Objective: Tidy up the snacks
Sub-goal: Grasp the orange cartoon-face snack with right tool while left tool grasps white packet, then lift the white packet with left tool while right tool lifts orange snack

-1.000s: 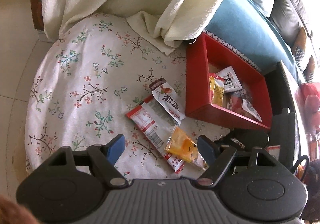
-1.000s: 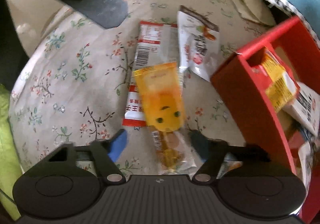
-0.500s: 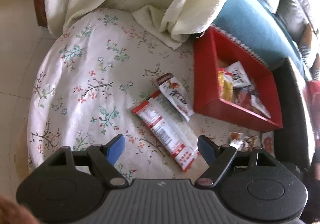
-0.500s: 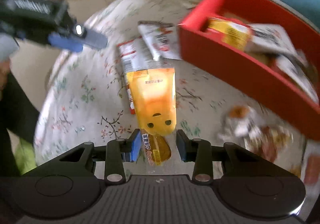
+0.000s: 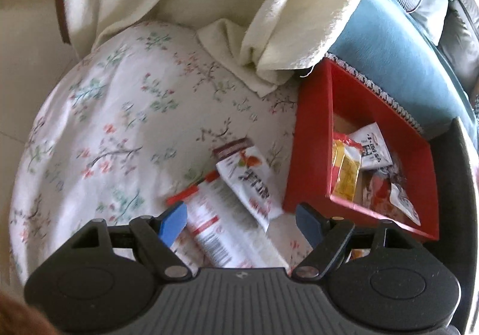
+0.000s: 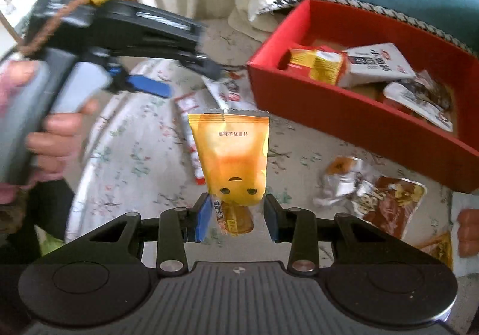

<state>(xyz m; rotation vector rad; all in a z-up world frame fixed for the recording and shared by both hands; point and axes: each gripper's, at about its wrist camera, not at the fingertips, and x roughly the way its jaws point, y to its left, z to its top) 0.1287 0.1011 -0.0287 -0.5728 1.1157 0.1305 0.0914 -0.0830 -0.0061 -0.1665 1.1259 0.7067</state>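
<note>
My right gripper (image 6: 236, 216) is shut on an orange snack packet (image 6: 230, 155) and holds it above the floral cloth, in front of the red box (image 6: 344, 107). The red box (image 5: 308, 155) holds several snack packets. My left gripper (image 5: 242, 222) is open and empty, low over a long red-and-white packet (image 5: 221, 224) and a white packet (image 5: 251, 179) lying beside the box. The left gripper also shows in the right wrist view (image 6: 185, 80), over the same packets.
A floral cloth (image 5: 104, 131) covers the round surface. A cream towel (image 5: 254, 35) hangs at the back. Brown and silver packets (image 6: 386, 203) lie in front of the box. A blue sofa (image 5: 404, 44) is behind the box.
My right gripper closed on the orange packet and lifted it off the cloth, swinging toward the red box. My left gripper moved down and closer over the two packets by the box.
</note>
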